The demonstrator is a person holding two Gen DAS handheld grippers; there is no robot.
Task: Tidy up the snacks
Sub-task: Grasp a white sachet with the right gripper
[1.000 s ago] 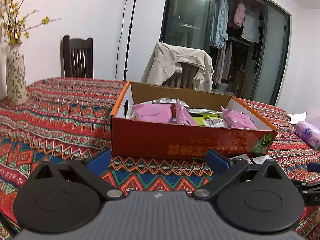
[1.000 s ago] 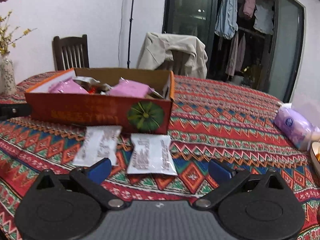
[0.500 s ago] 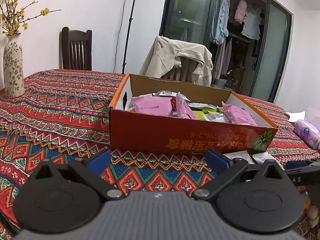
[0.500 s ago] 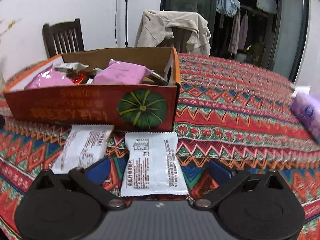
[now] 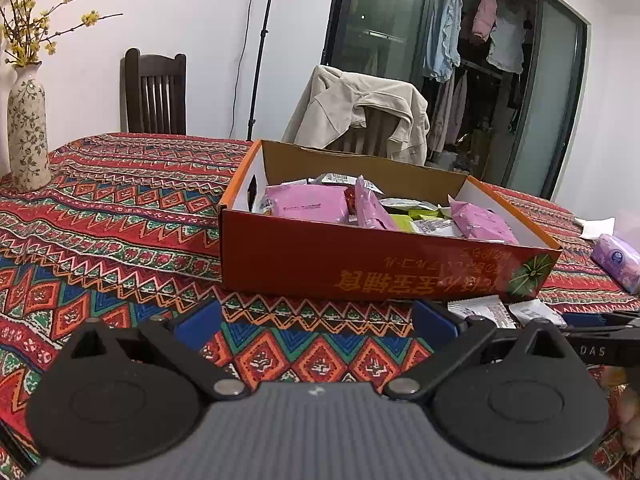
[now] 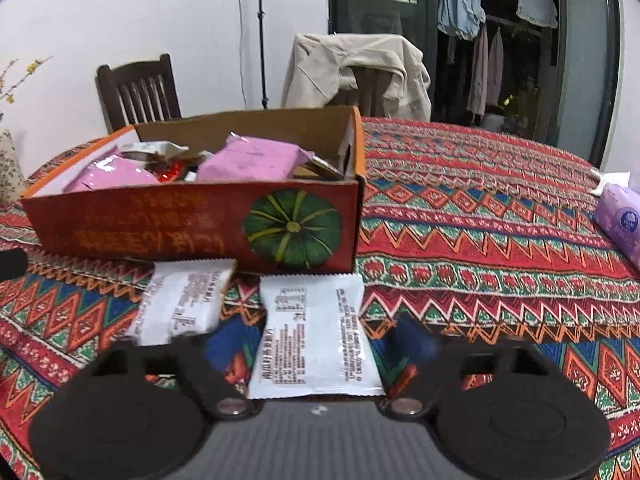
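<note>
A red cardboard box (image 5: 360,264) with a pumpkin picture (image 6: 292,228) holds pink and other snack packs (image 5: 308,202). Two white snack packets lie on the tablecloth in front of it: one (image 6: 316,336) lies between the open fingers of my right gripper (image 6: 316,340), the other (image 6: 180,300) is to its left. My left gripper (image 5: 316,320) is open and empty, in front of the box's long side. The white packets (image 5: 484,310) and my right gripper (image 5: 592,332) show at the right of the left wrist view.
The table has a red patterned cloth (image 5: 120,208). A vase with yellow flowers (image 5: 26,120) stands at the far left. A purple tissue pack (image 6: 622,220) lies at the right. Two chairs (image 5: 156,92), one with a beige jacket (image 5: 360,116), stand behind the table.
My right gripper has moved forward and down, so the right white packet now lies between its fingers. My left gripper has risen slightly and drifted; the box stays put.
</note>
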